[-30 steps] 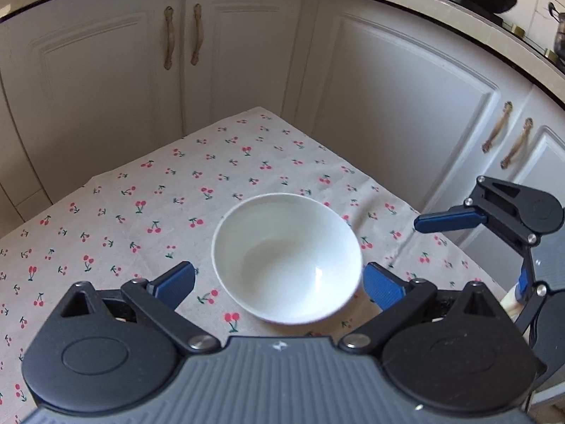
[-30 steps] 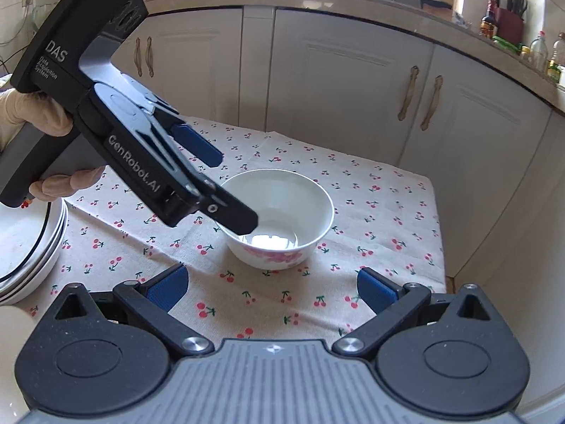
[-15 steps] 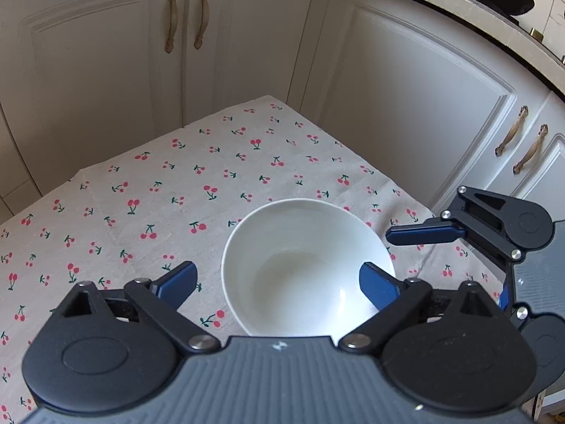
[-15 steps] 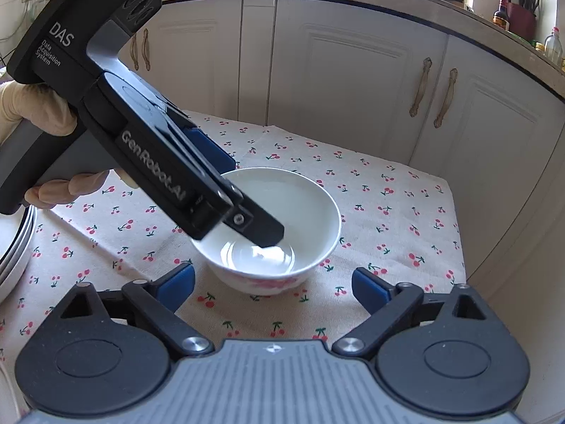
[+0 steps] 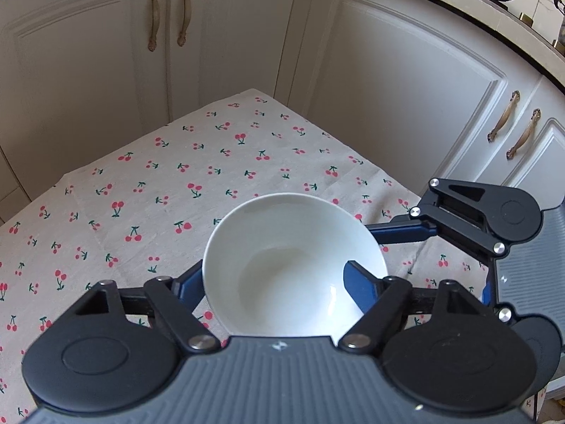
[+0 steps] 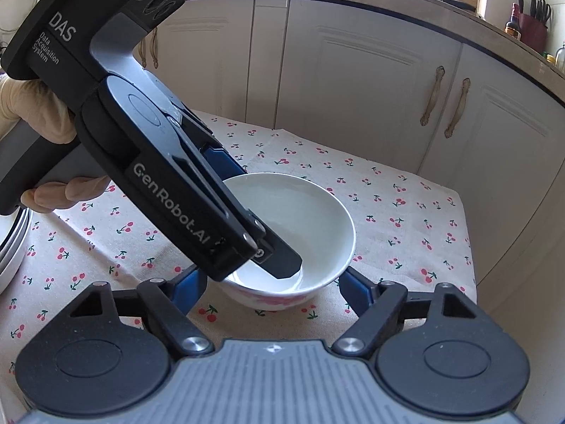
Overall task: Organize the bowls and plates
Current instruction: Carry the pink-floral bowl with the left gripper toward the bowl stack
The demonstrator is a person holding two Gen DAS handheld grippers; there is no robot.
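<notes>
A white bowl (image 5: 293,265) with a pink pattern on its outer wall (image 6: 282,233) stands upright on the cherry-print tablecloth (image 5: 159,194). My left gripper (image 5: 273,282) straddles its wall: one pad sits outside the left wall, the other finger (image 6: 282,265) reaches down inside the bowl. Its jaws are closing. My right gripper (image 6: 270,286) comes from the other side, low by the bowl's near wall, with a blue pad at each flank. Its jaws are closing too, with the bowl between them. I cannot see firm pressure from any pad.
A stack of white plates (image 6: 10,247) lies at the table's left edge. A gloved hand (image 6: 35,106) holds the left gripper. White cabinet doors (image 6: 353,88) surround the table closely. The tablecloth's right edge (image 6: 466,247) drops off near the bowl.
Both grippers came in lower and closer to the bowl and their jaws narrowed around it. The left gripper's finger dipped into the bowl.
</notes>
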